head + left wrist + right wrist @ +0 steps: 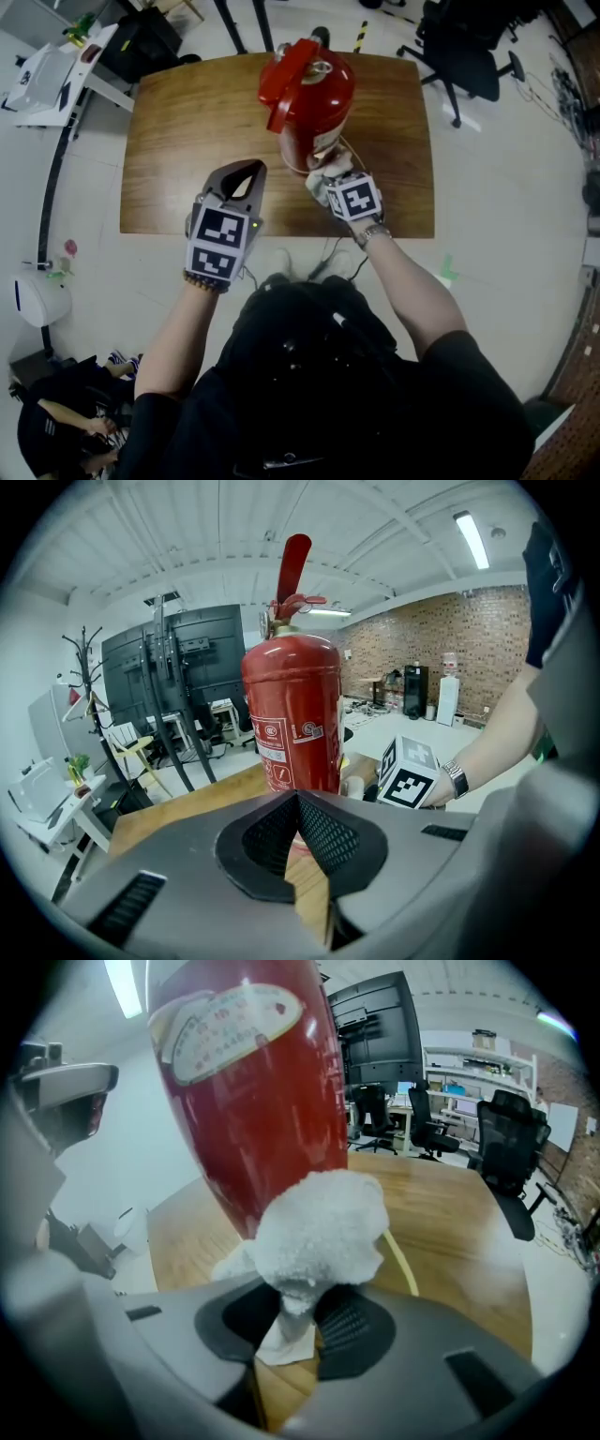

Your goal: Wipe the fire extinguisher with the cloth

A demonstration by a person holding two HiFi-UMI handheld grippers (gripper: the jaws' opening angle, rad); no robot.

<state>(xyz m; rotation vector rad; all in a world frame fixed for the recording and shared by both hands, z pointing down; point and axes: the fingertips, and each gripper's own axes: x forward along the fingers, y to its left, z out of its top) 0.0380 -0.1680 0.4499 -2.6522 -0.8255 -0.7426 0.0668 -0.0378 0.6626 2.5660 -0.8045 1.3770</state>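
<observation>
A red fire extinguisher (307,98) stands upright on the wooden table (187,141); it also fills the left gripper view (292,719) and the right gripper view (253,1091). My right gripper (323,183) is shut on a bunched white cloth (319,1232), which presses against the lower side of the red cylinder. The cloth (323,178) shows as a pale wad at the cylinder's near base. My left gripper (246,173) is shut and empty, hovering over the table just left of the extinguisher, apart from it.
A black office chair (464,61) stands off the table's far right corner. A white desk (56,80) with items stands at the far left. A person sits on the floor at the lower left (66,417). A thin yellow hose (401,1260) lies on the tabletop.
</observation>
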